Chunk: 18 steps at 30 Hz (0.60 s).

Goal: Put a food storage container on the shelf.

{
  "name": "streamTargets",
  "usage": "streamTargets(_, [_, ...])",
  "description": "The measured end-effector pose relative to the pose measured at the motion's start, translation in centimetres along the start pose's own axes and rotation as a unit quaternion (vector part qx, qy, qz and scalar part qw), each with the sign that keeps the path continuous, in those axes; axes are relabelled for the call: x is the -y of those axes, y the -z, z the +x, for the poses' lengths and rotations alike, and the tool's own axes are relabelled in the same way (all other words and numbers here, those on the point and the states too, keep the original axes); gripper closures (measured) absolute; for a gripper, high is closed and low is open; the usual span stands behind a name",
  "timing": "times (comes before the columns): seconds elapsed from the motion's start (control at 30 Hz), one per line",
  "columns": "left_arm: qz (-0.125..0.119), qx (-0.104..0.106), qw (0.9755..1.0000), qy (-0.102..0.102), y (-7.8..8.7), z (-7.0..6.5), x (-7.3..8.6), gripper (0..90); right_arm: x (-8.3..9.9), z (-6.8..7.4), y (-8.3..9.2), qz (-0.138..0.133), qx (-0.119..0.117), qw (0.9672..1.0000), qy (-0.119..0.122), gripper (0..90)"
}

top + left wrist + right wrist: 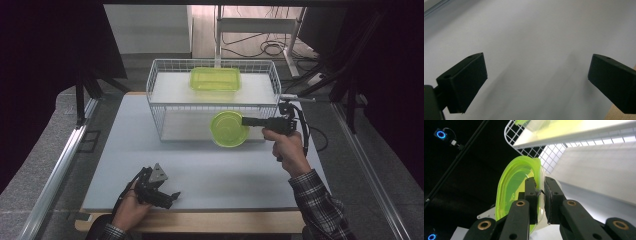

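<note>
R gripper is pinching the rim of the round green bowl, jaws nearly closed on it, holding it up in front of the wire rack, prob. heading for the shelf w/ the green rectangular container. L gripper is resting on the table, jaws wide open, holding nothing. Rack's lower level is partly hidden behind the bowl.

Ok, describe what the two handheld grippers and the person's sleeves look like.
Both are black. The left gripper carries a grey three-cornered plate on top, and its jaws end in flat rectangular pads. The right gripper has linked bars with brass-coloured pivot pins and trails a black cable. The right sleeve is dark plaid.
</note>
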<state>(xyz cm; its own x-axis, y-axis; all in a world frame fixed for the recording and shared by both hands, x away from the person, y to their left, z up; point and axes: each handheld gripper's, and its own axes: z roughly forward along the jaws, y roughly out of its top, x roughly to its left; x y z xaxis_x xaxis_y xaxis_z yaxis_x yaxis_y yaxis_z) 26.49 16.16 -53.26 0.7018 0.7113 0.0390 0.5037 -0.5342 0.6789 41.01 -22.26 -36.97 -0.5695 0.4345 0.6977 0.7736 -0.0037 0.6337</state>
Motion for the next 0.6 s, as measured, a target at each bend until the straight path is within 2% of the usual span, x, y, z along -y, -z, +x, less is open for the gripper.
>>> streamTargets(0.6, [-0.002, 0.002, 0.9999, 0.011, 0.1, 0.2, 0.0, 1.9, -4.1, 2.5, 0.1, -0.031, 0.004, 0.9993, 0.019, 81.1])
